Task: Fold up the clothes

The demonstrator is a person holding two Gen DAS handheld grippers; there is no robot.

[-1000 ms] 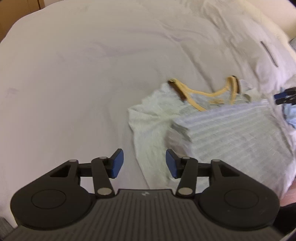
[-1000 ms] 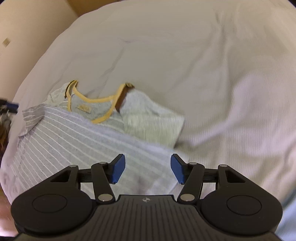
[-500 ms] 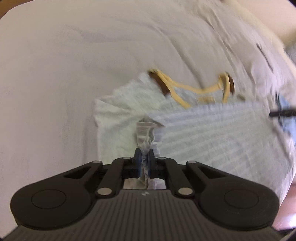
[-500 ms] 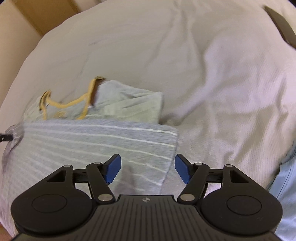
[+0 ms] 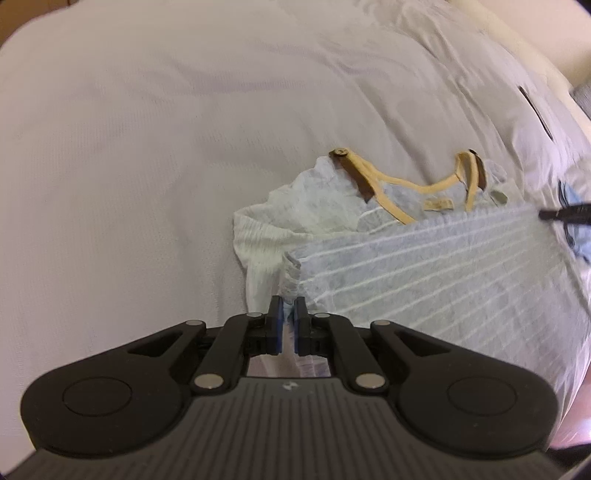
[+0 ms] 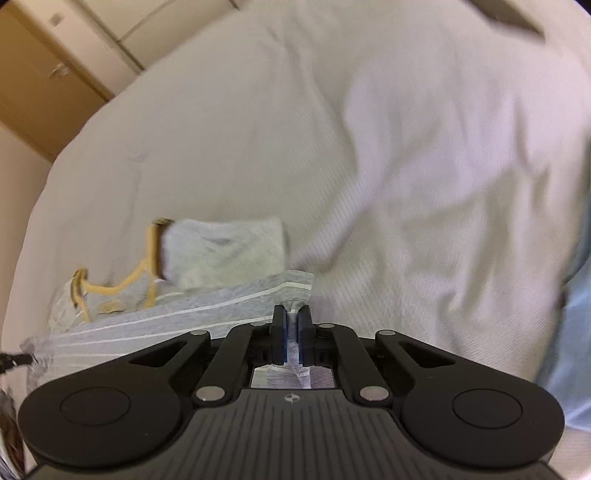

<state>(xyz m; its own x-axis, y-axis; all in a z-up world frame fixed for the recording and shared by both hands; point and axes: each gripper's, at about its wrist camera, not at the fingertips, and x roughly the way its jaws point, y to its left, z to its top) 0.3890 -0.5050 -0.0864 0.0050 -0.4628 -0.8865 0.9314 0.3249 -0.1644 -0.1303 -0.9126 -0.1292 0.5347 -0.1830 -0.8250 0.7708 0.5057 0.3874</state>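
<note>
A grey T-shirt with thin white stripes (image 5: 436, 273) lies half folded on the white bed, its lower part laid up over its chest. Its yellow neckline (image 5: 413, 188) and a pale sleeve (image 5: 295, 221) stick out beyond the fold. My left gripper (image 5: 287, 314) is shut on the shirt's near left corner. My right gripper (image 6: 291, 325) is shut on the opposite corner of the striped shirt (image 6: 192, 314). The right gripper's black tip (image 5: 565, 214) shows at the right edge of the left wrist view.
The white bedspread (image 5: 184, 129) spreads wide to the left and beyond the shirt. Light blue cloth (image 6: 569, 332) lies at the right edge. Wooden cupboard doors (image 6: 44, 74) stand past the bed's far left. A dark flat object (image 6: 506, 14) lies on the bed at the top right.
Both grippers were open a second ago. The left one shut on the shirt's corner first, then the right one swung right and shut on the other corner.
</note>
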